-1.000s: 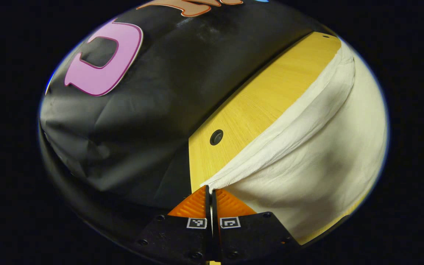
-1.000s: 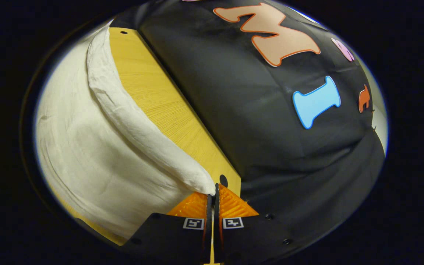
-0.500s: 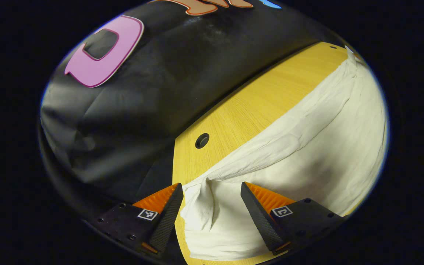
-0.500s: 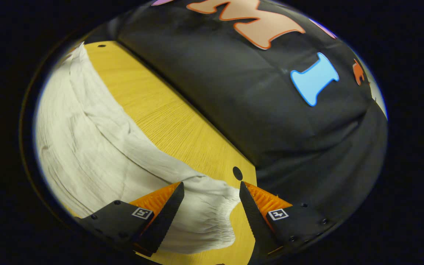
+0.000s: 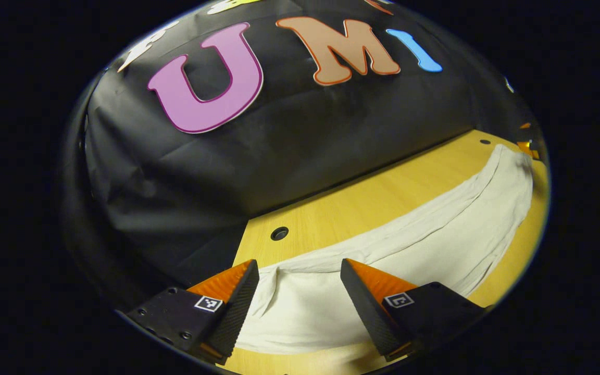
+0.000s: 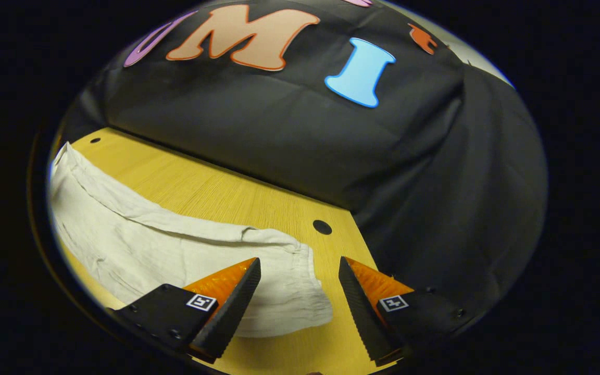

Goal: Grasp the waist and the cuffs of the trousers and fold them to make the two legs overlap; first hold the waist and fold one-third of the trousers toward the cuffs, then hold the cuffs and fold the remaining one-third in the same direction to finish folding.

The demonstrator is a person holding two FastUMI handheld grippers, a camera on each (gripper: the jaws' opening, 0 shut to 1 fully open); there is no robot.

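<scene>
Cream trousers (image 5: 383,255) lying long and flat on the yellow desk (image 5: 362,208), a soft, light cloth best pinched at its thicker hems, with the left hand-held gripper (image 5: 300,297) and right hand-held gripper (image 6: 300,297) wide apart above either end, holding nothing.

In the left gripper view, the trousers (image 5: 409,250) run under the hand-held gripper (image 5: 300,291), whose two spread fingers cover parts of the cloth at the bottom of the frame. At the far right a small orange thing (image 5: 528,148) is cut off by the edge and too small to identify. In the right gripper view, the trousers (image 6: 138,245) are cut off at the lower left, and the near edge of the desk (image 6: 216,192) is lost at the bottom.
</scene>
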